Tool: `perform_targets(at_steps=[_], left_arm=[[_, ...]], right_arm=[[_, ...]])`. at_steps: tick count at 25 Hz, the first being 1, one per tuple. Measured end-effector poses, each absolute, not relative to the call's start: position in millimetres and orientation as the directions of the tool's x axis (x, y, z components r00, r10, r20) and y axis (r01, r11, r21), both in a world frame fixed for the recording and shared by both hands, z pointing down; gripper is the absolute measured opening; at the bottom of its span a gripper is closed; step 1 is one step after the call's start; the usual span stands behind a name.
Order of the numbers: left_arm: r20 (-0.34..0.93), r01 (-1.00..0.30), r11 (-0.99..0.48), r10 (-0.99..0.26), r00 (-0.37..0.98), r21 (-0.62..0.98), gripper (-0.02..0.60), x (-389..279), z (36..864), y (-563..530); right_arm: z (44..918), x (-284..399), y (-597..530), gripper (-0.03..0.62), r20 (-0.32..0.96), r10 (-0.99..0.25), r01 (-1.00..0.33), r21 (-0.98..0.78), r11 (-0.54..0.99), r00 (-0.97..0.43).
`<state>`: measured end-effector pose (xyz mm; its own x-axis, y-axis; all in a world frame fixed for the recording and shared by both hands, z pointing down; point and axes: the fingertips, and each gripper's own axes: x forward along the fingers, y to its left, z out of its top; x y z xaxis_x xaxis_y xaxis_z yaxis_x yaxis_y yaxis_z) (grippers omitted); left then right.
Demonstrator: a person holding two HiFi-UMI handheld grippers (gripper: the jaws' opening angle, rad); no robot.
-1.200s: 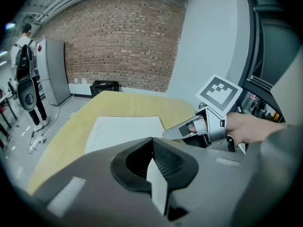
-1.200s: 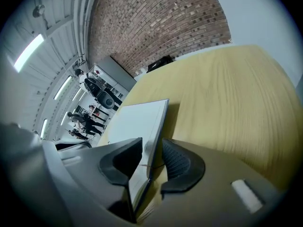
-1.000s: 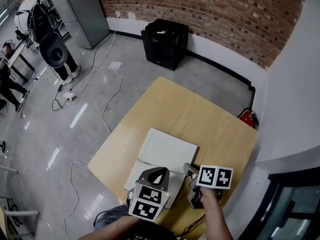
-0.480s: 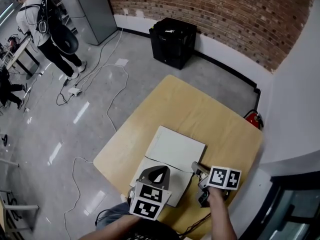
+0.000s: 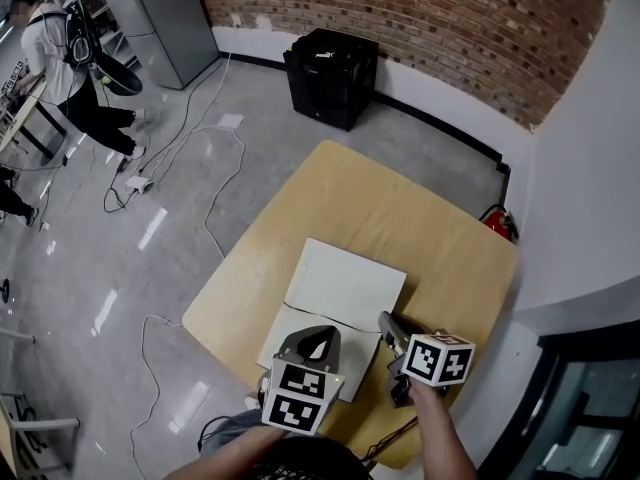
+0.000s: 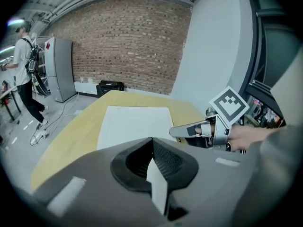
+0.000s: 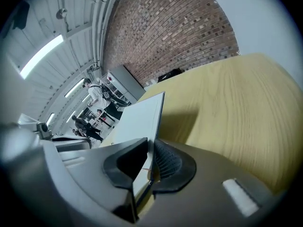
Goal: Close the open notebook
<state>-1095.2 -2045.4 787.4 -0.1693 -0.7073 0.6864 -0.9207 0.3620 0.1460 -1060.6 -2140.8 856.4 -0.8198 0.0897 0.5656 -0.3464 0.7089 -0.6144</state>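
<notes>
Left gripper [image 5: 316,342] was held over the near half of the notebook [image 5: 345,283], fingers [image 6: 171,161] pressed together at the tips. A white sliver was seen in the gap behind the tips; whether it was paper could not be told.

Right gripper [image 5: 386,324] was set just beside the left one, at the notebook's right edge near the fold. Its fingers had just been closing and were pinched on that edge. In the right gripper view the white sheet with its dark rim was seen running out from between them, with a shadow thrown on the bench [image 5: 400,213] next to it. How far the edge was lifted could not be judged from the head view.

Notebook was found open, blank white pages up, on the near part of the wooden bench. The far page was laid flat.

Beyond the bench:
- A red canister [image 5: 497,224] was seen on the floor by the far right corner.
- White cables [image 5: 215,168] were trailed across the grey floor.
- A black box [image 5: 330,76] was parked against the brick wall [image 5: 450,28].
- A grey cabinet [image 5: 165,18] and a person [image 5: 50,63] with a backpack were seen at far left.
</notes>
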Motion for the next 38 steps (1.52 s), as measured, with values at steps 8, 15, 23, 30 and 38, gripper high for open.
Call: perform_targets(at_steps=[8, 15, 23, 30, 38], left_arm=[[0.674, -0.93, 0.339, -0.722, -0.158, 0.145, 0.003, -1031.4, 683.2, -2035.6], [0.641, -0.947, 0.282, -0.758, -0.12, 0.156, 0.003, -1000.5, 632.5, -1801.6], [0.609, -0.954, 0.253, -0.787, -0.105, 0.162, 0.003, -944.3, 646.9, -1677.9], [0.589, -0.957, 0.243, -0.802, -0.106, 0.16, 0.003, -885.4, 636.6, -1534.4], [0.57, -0.957, 0.237, -0.815, -0.103, 0.166, 0.003, -824.9, 614.4, -1360.8]], right_arm=[[751.4, -1000.0, -2136.4, 0.046, 0.537, 0.009, -0.309, -0.497, 0.811, -0.843], [699.3, -972.6, -1908.3, 0.043, 0.53, -0.096, -0.324, -0.357, 0.876, -0.842], [713.2, -916.8, -1789.2, 0.037, 0.523, -0.172, -0.317, -0.203, 0.926, -0.835], [703.1, -854.1, -1651.6, 0.034, 0.499, -0.228, -0.311, -0.089, 0.946, -0.836], [686.5, -793.8, -1485.8, 0.029, 0.504, -0.278, -0.295, 0.048, 0.954, -0.818]])
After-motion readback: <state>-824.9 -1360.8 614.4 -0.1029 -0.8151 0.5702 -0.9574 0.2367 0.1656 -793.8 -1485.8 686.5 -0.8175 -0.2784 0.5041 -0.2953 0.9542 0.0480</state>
